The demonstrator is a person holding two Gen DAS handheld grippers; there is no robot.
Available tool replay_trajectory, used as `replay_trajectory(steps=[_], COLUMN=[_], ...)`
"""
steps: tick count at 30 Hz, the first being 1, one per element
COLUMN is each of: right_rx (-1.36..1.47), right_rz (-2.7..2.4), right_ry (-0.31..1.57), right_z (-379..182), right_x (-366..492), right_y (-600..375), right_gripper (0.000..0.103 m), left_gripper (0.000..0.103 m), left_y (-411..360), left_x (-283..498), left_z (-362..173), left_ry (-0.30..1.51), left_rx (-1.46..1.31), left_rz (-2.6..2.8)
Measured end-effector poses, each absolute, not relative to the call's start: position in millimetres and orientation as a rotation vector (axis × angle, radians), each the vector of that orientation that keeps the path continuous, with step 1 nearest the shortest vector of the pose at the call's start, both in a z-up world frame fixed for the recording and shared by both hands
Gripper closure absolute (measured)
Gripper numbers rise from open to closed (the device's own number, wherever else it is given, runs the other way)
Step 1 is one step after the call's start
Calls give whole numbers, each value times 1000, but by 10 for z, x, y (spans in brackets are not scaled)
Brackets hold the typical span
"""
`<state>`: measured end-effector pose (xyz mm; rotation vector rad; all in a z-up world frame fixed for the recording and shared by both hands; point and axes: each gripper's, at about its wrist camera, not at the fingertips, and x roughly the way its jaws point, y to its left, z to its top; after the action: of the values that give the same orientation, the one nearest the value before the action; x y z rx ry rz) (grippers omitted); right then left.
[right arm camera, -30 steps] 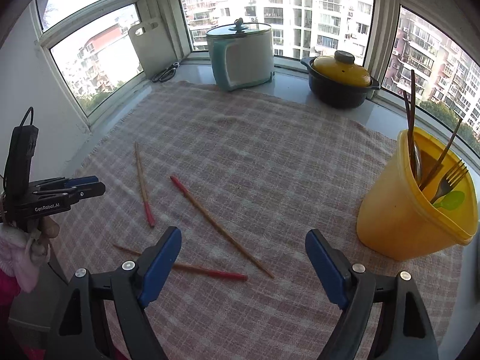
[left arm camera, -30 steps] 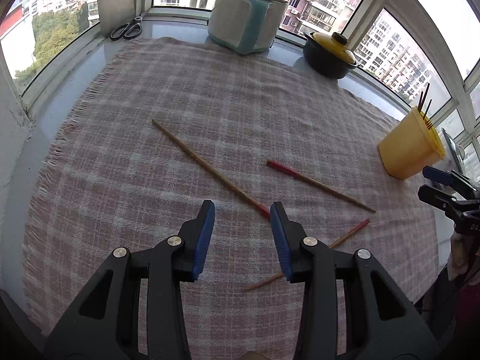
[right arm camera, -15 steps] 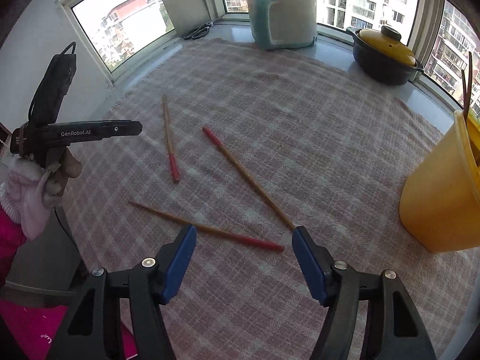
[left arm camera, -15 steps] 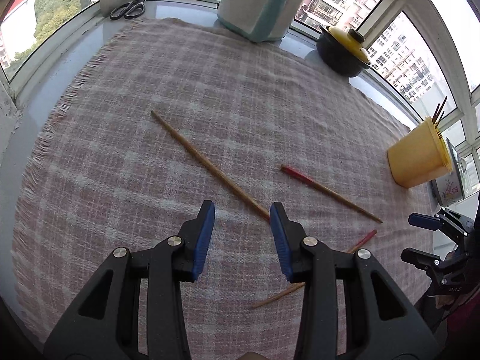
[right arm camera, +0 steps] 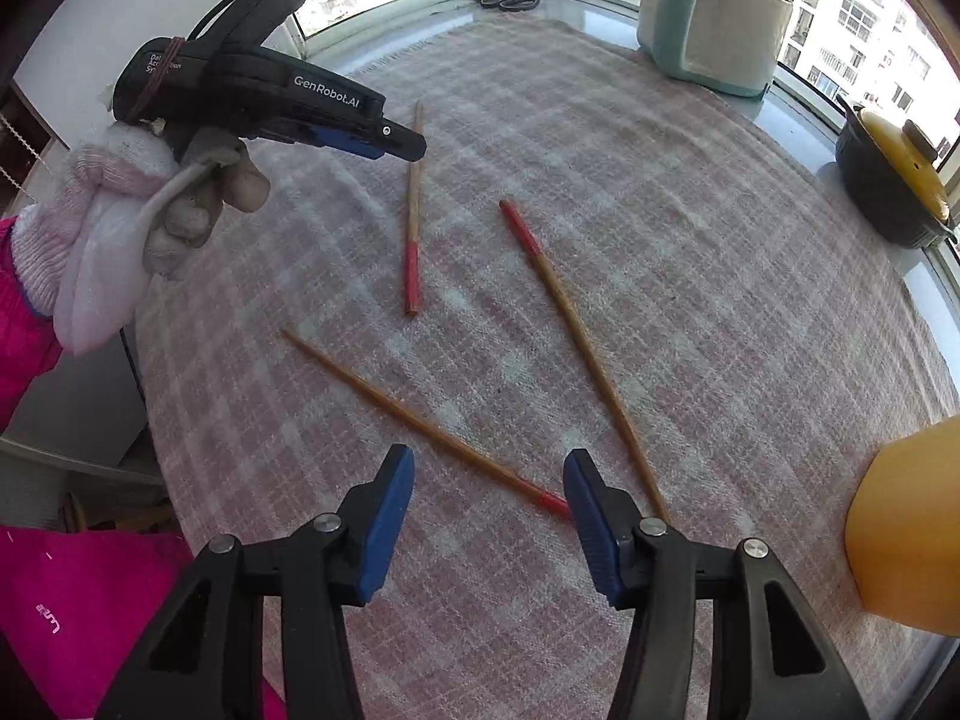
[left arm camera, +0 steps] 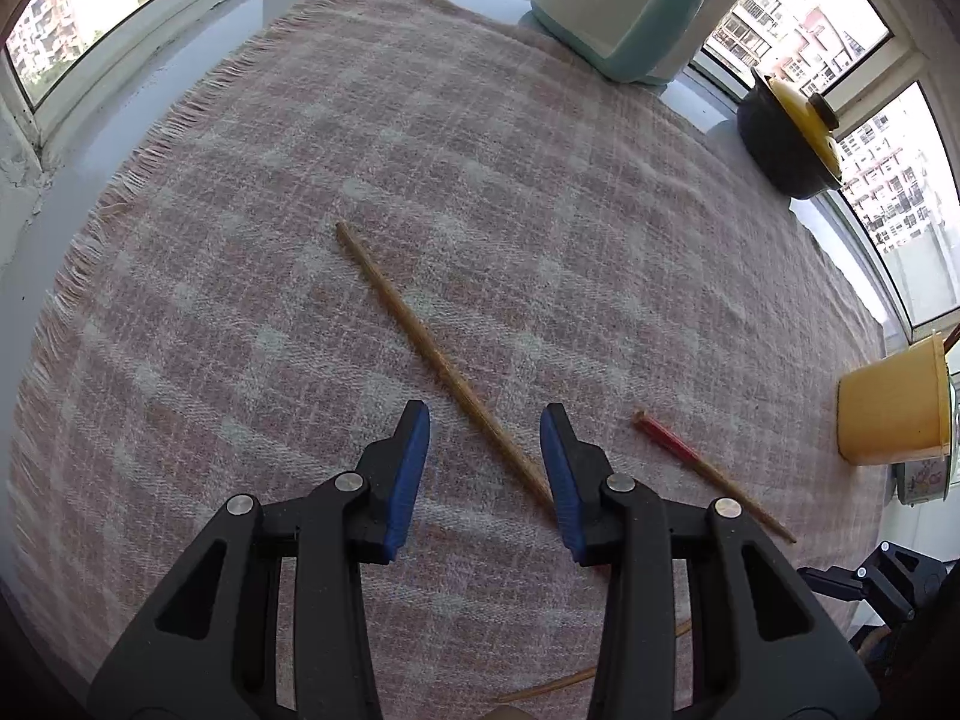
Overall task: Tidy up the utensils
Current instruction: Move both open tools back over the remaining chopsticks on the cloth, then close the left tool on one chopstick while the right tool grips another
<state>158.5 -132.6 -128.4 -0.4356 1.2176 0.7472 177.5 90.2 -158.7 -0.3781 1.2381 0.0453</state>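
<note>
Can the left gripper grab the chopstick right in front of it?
Probably yes. The left gripper is open and the chopstick lies flat on the cloth, running in between its fingers, with nothing on top of it.

I saw three red-tipped wooden chopsticks lying flat and apart on the cloth: left (right arm camera: 412, 222), middle (right arm camera: 585, 354), nearest (right arm camera: 420, 420), yellow plastic utensil holder (left arm camera: 894, 405) upright at right.

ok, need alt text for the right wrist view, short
The right tool hangs open over a pink checked cloth, its blue fingers straddling the red end of one chopstick. Two more chopsticks lie further out, the left tool hovers over one, and a yellow holder sits at the right edge.
</note>
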Motion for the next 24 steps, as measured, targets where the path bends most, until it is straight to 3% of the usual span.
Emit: replay_trajectory(steps=[15,19,24], right_rx=[-701,-757,-825], right_rz=[943,977,1002], right_ry=[1231,1228,1224], right_z=[-1563,-1633,-1727], right_x=[1518,1516,1458], right_y=[-841,-693,-540], right_gripper=[50,52,59], left_gripper=[65,79,87], left_y=[727,704,830], left_x=[1935,1912,1857], left_z=[-1710,-1715,-1701], left_ry=[1241,1226,1220], left_rx=[-280,-232,-287], left_rz=[163,181,166])
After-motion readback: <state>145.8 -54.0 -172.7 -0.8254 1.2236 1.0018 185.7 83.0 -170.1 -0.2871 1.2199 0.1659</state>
